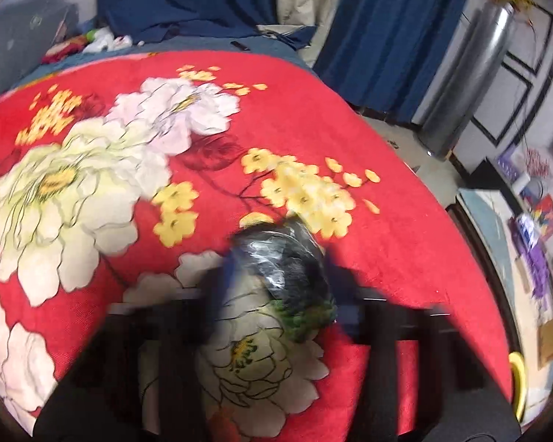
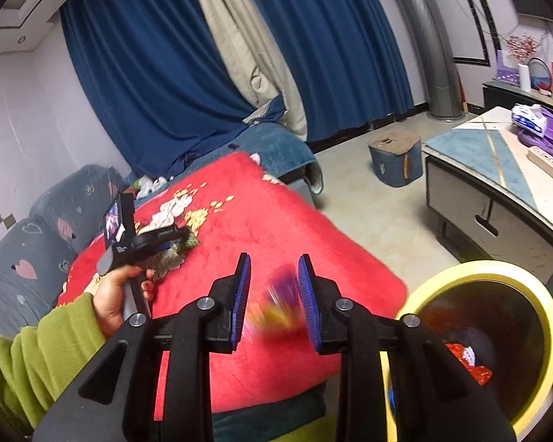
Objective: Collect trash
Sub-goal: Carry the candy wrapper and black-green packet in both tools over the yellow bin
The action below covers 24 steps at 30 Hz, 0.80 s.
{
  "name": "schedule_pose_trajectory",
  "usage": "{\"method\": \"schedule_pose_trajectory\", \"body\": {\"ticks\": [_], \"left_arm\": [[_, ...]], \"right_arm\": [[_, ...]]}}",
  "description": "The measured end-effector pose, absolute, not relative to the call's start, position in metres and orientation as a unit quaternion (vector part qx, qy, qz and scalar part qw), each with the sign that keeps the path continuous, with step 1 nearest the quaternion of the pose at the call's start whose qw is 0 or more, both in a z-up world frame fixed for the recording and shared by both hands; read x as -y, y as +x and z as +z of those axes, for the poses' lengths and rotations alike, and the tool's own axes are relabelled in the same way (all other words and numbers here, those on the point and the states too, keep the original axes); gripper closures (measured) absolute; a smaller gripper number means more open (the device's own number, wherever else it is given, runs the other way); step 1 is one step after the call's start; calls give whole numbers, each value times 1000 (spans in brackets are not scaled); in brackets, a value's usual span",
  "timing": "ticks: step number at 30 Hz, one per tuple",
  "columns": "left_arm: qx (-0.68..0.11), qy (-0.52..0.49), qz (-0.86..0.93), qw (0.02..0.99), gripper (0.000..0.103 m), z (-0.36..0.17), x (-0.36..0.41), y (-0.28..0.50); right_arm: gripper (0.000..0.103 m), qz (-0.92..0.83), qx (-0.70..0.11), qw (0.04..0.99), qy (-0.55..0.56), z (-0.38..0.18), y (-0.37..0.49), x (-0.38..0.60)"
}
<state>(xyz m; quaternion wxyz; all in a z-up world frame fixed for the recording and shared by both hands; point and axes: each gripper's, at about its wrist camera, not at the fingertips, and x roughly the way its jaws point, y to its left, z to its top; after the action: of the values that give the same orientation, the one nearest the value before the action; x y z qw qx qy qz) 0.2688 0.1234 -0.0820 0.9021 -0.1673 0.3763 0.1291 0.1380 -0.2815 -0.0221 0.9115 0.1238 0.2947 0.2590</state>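
- Trash first: a crumpled wrapper (image 2: 276, 309), purple and yellow and badly blurred, sits between the blue pads (image 2: 309, 300) of the right gripper (image 2: 274, 304), and the pads clamp it from both sides.
- Just right of that, a yellow-rimmed bin (image 2: 527, 276) gapes open, with red scraps (image 2: 468, 362) lying inside.
- Over on the left, a hand (image 2: 112, 296) in a green sleeve (image 2: 33, 361) grips the handle of the left gripper (image 1: 272, 276).
- That left gripper is down on the red flowered blanket (image 1: 387, 239), with a shiny black and green wrapper (image 1: 287, 276) between its fingers; blur hides the pads, so I cannot tell if they pinch it.
- Beyond the blanket, a grey sofa with hearts (image 2: 25, 258) runs along the left wall.
- A low cabinet (image 2: 472, 202) stands to the right, with a purple bag (image 2: 545, 129) on top.
- On the floor further back sits a blue stool (image 2: 394, 162).
- Farthest off, blue curtains (image 2: 147, 73) hang behind, with a silver pipe (image 2: 424, 37) beside them.
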Motion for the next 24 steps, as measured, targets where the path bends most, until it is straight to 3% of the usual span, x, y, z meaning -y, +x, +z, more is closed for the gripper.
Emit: {"method": "schedule_pose_trajectory", "body": {"ticks": [2,5,16,24], "left_arm": [[-367,-145,120,911,96,-76,-114,270],[-353,-129,90,922,102,-64,-97,266],[-310,-94,-139,936,103,-21,31,216],[-329,-68,-263,904,103,-31,112,191]], "right_arm": [[77,248,-291,915,128,-20,132,295],[77,233,-290,918,135,-21,127,312],[77,173,-307,922,159,-44,120,362],[77,156,-315,925,143,-56,112,371]]}}
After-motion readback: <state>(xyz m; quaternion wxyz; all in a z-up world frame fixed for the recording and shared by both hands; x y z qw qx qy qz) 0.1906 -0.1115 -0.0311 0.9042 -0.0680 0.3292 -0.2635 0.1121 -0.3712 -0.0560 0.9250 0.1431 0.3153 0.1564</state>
